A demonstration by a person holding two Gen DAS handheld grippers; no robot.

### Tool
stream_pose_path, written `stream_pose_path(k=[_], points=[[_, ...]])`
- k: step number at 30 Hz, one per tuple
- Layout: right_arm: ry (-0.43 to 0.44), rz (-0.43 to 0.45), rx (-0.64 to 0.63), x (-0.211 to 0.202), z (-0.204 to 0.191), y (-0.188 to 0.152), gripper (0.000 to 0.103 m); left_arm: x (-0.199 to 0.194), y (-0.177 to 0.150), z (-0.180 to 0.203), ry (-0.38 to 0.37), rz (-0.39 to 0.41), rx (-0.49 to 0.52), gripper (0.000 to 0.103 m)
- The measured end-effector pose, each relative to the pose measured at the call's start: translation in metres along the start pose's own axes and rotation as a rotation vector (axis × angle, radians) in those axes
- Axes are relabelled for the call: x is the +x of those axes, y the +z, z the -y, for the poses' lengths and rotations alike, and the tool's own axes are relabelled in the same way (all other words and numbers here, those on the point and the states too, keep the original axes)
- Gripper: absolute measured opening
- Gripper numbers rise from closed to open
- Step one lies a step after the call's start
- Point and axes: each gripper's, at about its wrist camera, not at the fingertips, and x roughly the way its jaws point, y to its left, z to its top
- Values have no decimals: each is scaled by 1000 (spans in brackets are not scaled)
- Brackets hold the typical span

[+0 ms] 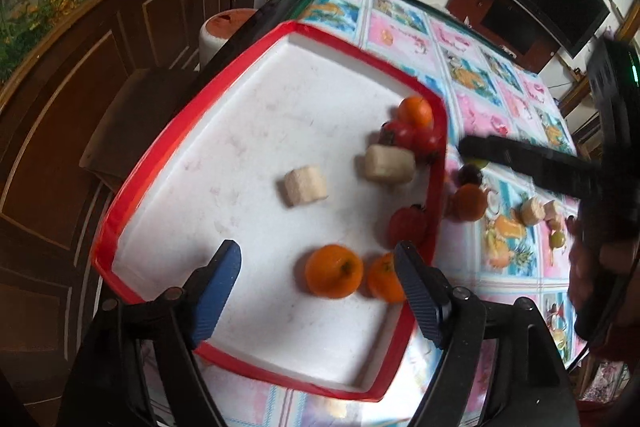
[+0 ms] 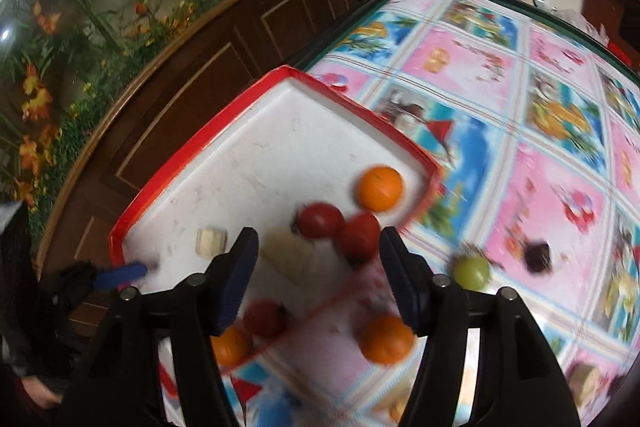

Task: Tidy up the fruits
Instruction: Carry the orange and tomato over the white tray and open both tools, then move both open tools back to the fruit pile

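Observation:
A white tray with a red rim [image 1: 168, 151] lies on the table at its left edge. It holds oranges [image 1: 334, 270], red tomatoes [image 1: 407, 225] and two pale banana pieces [image 1: 305, 185]. My left gripper [image 1: 318, 291] is open and empty just above the tray's near end, with an orange between its fingers. My right gripper [image 2: 318, 277] is open and empty above the tray's right rim [image 2: 432, 171], over the tomatoes [image 2: 358, 235]. It also shows in the left wrist view [image 1: 520, 163]. An orange [image 2: 386, 338], a green fruit [image 2: 472, 270] and a dark fruit [image 2: 538, 255] lie outside the tray.
The table carries a pink and blue fruit-print cloth [image 2: 520, 99]. More fruit pieces [image 1: 534, 210] lie on the cloth right of the tray. A dark wooden cabinet [image 1: 80, 75] stands close along the table's left side. A white and red stool [image 1: 224, 27] stands beyond the tray.

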Motion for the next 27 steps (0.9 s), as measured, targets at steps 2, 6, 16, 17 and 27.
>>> stream_pose_path(k=[2, 6, 16, 17, 27], points=[[-10, 5, 29, -10, 10, -12, 69, -1, 5, 7, -9, 8, 12, 79], [-23, 7, 104, -25, 33, -37, 74, 1, 10, 28, -36, 10, 60, 79], [-108, 7, 239, -64, 79, -102, 74, 18, 12, 91, -124, -27, 195, 79], [-111, 7, 253, -67, 82, -107, 74, 20, 12, 95, -132, -31, 205, 79], [-185, 52, 415, -103, 124, -144, 73, 50, 18, 140, -196, -97, 299, 78]])
